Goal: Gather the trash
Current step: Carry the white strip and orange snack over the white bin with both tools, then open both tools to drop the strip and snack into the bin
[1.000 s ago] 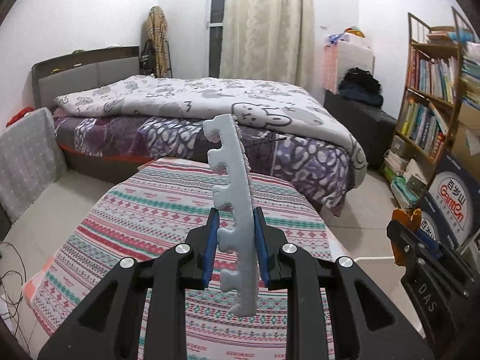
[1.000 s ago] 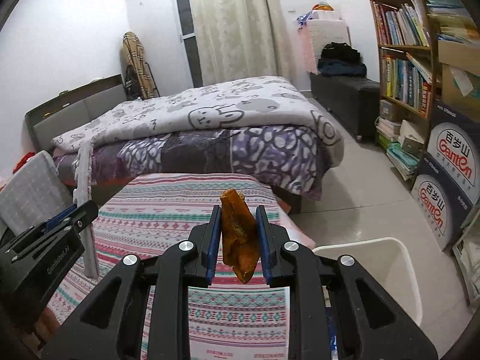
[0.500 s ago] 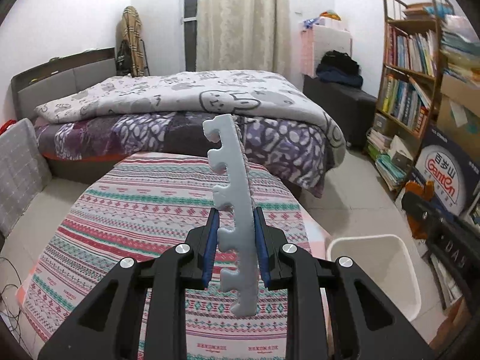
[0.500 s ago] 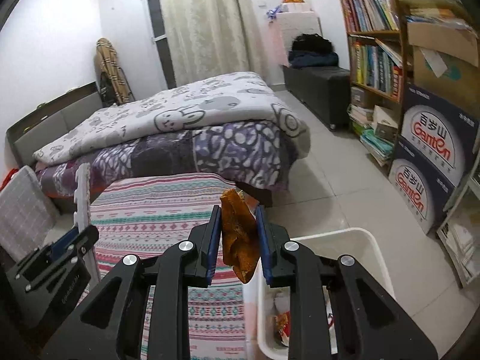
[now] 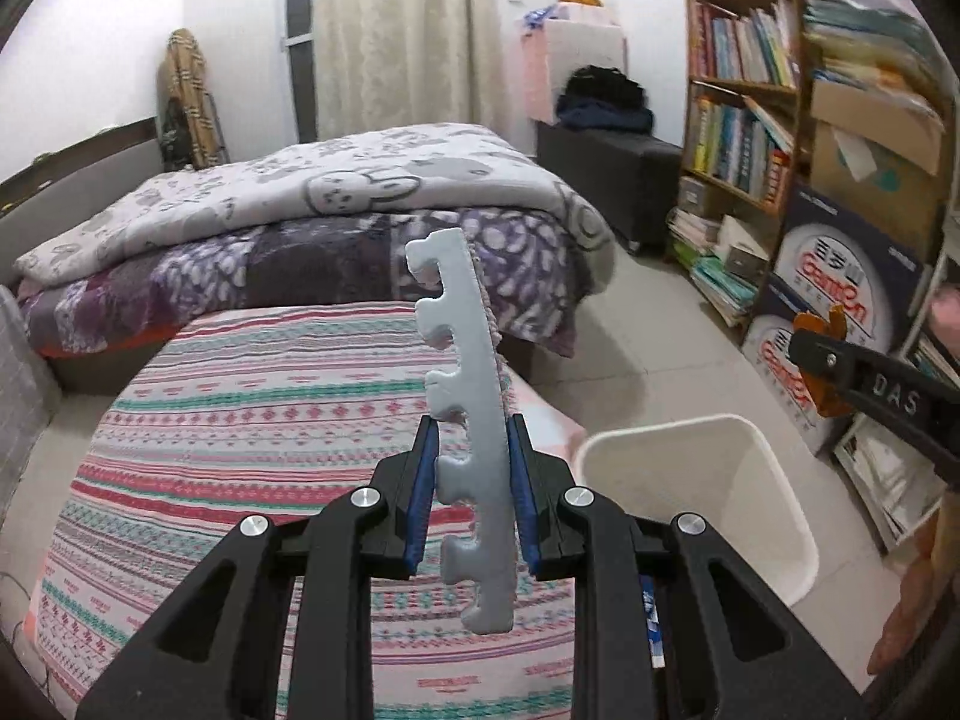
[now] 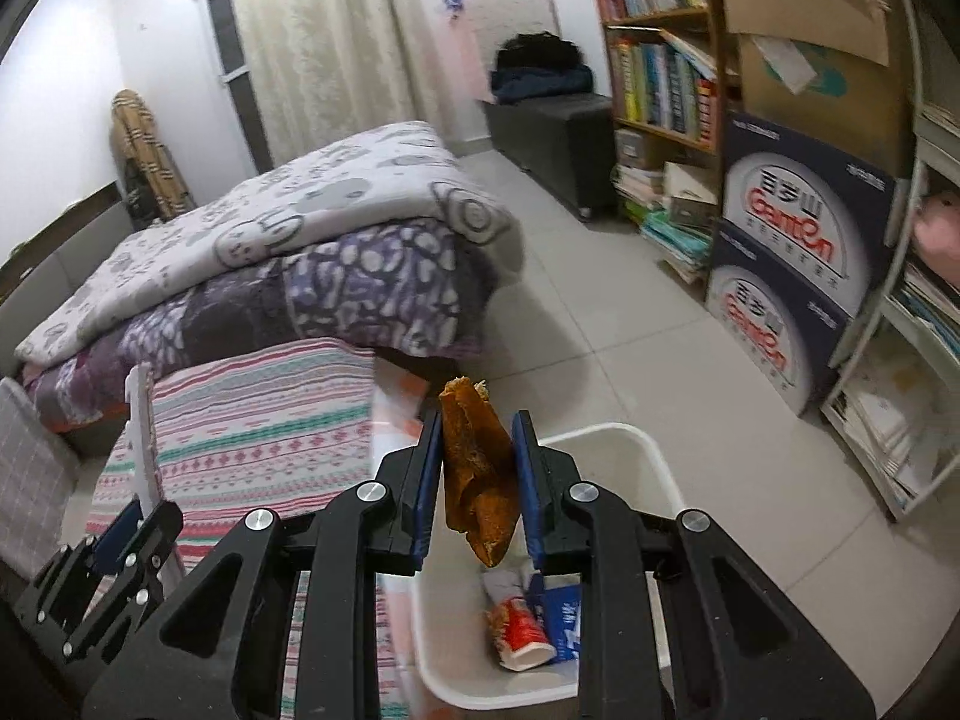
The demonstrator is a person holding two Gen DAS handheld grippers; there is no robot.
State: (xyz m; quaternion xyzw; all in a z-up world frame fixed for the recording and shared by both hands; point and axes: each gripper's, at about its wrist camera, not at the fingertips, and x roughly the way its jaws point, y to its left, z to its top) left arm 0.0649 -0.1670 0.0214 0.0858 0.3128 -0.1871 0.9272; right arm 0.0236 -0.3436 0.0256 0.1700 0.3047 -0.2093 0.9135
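bin (image 5: 696, 483) right of table (image 5: 240, 420)

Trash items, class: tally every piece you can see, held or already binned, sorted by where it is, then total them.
Held in left gripper: 1, foam strip
Held in right gripper: 1, orange wrapper
Inside white bin: 2, red-and-white cup, blue packet
Total: 4

Left hand-held gripper (image 5: 470, 495), right hand-held gripper (image 6: 478, 480): black frames, blue pads, silver screws.
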